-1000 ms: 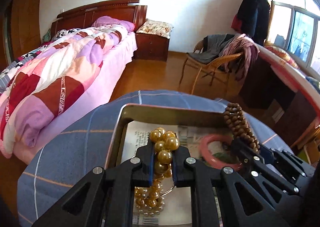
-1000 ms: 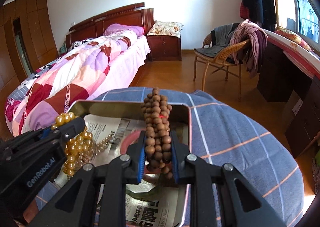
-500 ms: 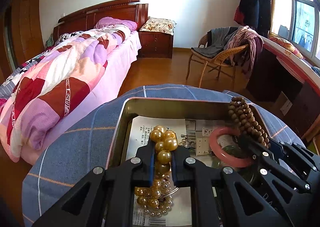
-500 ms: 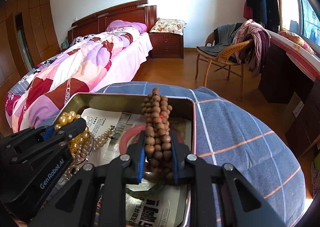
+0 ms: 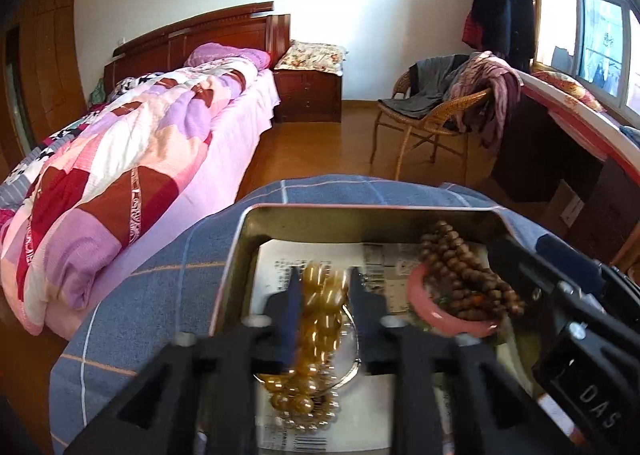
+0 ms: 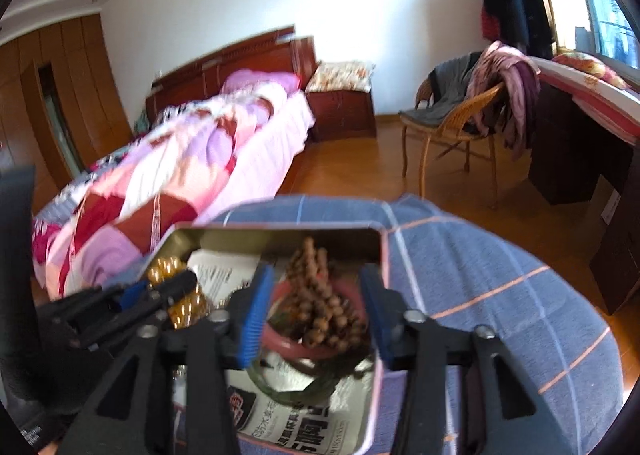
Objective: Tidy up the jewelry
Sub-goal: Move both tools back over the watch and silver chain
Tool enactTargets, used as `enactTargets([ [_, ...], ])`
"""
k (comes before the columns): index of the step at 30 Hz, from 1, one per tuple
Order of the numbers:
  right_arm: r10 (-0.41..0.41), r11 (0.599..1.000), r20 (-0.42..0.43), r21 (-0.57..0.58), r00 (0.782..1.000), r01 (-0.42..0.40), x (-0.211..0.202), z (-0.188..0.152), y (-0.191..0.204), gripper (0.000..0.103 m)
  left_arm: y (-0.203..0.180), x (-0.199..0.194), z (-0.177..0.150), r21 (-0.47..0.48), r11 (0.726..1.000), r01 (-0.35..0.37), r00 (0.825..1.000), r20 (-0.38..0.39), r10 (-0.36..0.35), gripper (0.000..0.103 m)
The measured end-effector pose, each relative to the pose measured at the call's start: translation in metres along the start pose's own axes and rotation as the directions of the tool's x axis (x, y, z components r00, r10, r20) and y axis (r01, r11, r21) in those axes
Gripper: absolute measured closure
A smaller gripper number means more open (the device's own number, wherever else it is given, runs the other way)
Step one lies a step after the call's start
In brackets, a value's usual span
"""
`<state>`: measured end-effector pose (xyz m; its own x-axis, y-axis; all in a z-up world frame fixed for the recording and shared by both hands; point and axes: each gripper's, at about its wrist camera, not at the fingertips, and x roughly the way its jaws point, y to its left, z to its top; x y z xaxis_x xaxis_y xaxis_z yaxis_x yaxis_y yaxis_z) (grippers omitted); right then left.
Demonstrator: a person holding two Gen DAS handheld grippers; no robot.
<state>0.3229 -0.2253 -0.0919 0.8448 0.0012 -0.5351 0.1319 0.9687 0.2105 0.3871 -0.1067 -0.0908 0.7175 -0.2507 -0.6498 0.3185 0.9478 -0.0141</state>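
Presently, setting: a bedroom, with a bench under a blue checked cloth (image 5: 160, 279) in the foreground.
Tin: an open metal tin (image 5: 360, 223) lined with newspaper (image 6: 280, 423) sits on the cloth, and both tools reach into it.
Left tool (image 5: 324, 295): its jaws have just been opening and now stand spread; the amber bead strand (image 5: 320, 319) lies between them, and the pads no longer press on it.
Amber bead strand: blurred in the left wrist view, it trails down over the newspaper on the tin's left side, with smaller pale beads gathered at its lower end.
Right tool (image 6: 316, 307): its jaws have also just been opening and stand wide, a clear gap on each side of the wooden bead mala (image 6: 320, 307).
Wooden bead mala: heaped in the right half of the tin, resting across a pink bangle (image 6: 288, 347).
Pink bangle: lies flat on the newspaper, partly covered by the brown beads; something dark green lies under its near edge, too blurred to tell what.
Surroundings: a bed with a patchwork quilt (image 5: 120, 175) stands on the left, a wicker chair (image 5: 432, 123) draped with clothes on the right.
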Motion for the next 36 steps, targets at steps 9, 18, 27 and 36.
enactTargets([
  [9,-0.053,0.995,0.002,0.080,0.999,0.052,0.004,0.005,-0.013,0.033,-0.005,-0.011,0.004,0.033,0.997,-0.063,0.997,0.057,0.061,0.022],
  [18,-0.084,0.993,-0.011,0.084,0.996,0.085,-0.017,-0.003,-0.014,0.033,0.002,-0.029,-0.009,-0.011,0.998,-0.064,0.998,0.014,0.064,0.022],
  [27,-0.089,0.992,-0.064,0.079,0.994,0.094,-0.051,-0.026,-0.011,0.033,0.011,-0.067,-0.033,-0.047,0.991,-0.126,0.992,-0.025,0.125,0.022],
  [36,-0.074,0.996,-0.090,0.045,0.993,0.078,-0.083,-0.048,-0.003,0.033,0.015,-0.102,-0.061,-0.063,0.986,-0.158,0.987,-0.049,0.155,0.022],
])
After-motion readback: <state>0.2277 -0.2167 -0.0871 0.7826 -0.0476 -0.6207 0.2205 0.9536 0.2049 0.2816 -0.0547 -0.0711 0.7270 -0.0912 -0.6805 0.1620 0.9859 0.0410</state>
